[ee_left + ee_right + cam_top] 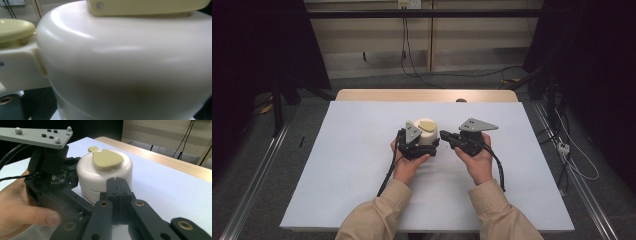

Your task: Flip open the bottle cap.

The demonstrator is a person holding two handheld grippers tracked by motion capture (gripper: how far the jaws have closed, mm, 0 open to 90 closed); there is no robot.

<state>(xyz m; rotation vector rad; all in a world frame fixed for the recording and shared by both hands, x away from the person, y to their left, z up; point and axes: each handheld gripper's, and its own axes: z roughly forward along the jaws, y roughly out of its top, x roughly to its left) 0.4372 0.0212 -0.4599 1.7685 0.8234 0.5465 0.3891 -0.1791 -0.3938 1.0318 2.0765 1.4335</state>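
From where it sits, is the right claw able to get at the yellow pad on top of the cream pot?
Probably yes. The right claw, shut, rests against the pot's side, and the pad on the lid lies uncovered; the left claw is at the pot's far side.

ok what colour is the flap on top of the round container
Pale yellow-green flap on a cream container, clearest in the right gripper view.

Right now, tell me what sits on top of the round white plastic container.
A pale yellow flat lid piece lies on the round white plastic container, with a small yellow tab behind. The inside is covered.
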